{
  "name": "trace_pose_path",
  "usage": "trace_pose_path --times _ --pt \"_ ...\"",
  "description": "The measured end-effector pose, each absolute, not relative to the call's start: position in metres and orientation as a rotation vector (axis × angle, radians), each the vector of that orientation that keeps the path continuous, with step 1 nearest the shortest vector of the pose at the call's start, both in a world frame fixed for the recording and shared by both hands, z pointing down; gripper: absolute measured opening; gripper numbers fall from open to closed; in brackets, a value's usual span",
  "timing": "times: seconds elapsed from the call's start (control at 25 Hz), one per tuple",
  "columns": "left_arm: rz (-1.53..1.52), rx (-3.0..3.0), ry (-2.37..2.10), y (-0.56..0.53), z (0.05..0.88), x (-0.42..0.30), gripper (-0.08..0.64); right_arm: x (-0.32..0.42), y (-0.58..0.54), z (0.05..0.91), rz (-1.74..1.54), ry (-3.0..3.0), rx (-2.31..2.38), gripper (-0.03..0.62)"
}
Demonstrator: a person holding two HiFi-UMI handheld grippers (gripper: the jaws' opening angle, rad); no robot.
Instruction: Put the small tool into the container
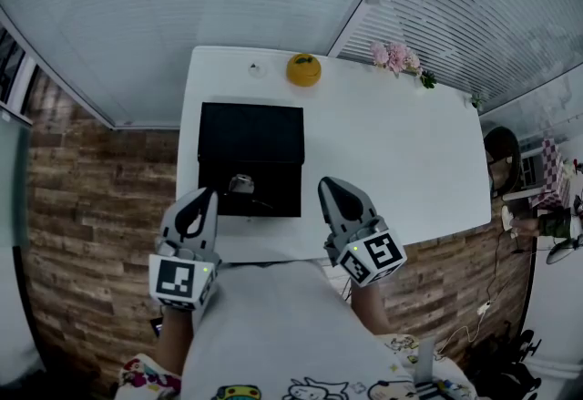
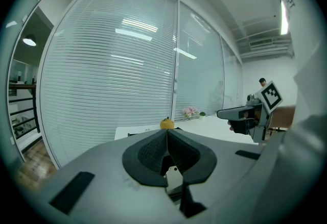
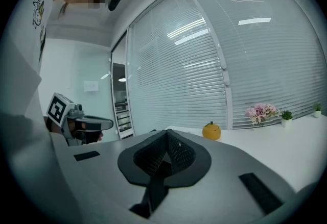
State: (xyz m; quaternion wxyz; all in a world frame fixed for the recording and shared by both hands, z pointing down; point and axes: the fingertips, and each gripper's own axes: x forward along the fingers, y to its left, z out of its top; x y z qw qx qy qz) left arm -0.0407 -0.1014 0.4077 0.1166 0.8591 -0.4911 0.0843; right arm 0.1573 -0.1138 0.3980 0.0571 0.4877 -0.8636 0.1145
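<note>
A black container lies on the white table. A small silvery tool rests on its near half; whether it sits inside or on top I cannot tell. My left gripper hovers at the container's near left corner, shut and empty. My right gripper hangs just right of the container, also shut with nothing in it. In the left gripper view the jaws meet at their tips. The right gripper view shows its jaws pressed together too.
A yellow-orange pumpkin-shaped ornament stands at the table's far edge behind the container. Pink flowers sit at the far right by the blinds. A brick-patterned floor lies to the left, and a person sits beyond the table's right end.
</note>
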Motion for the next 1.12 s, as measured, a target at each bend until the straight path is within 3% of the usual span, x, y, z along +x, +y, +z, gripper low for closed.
trace_pose_path --times 1.12 --pt "0.284 2.535 -1.415 -0.1040 0.4135 -0.0363 0.006 0.1592 -0.1170 0.4061 0.343 -2.587 1.442 0.000"
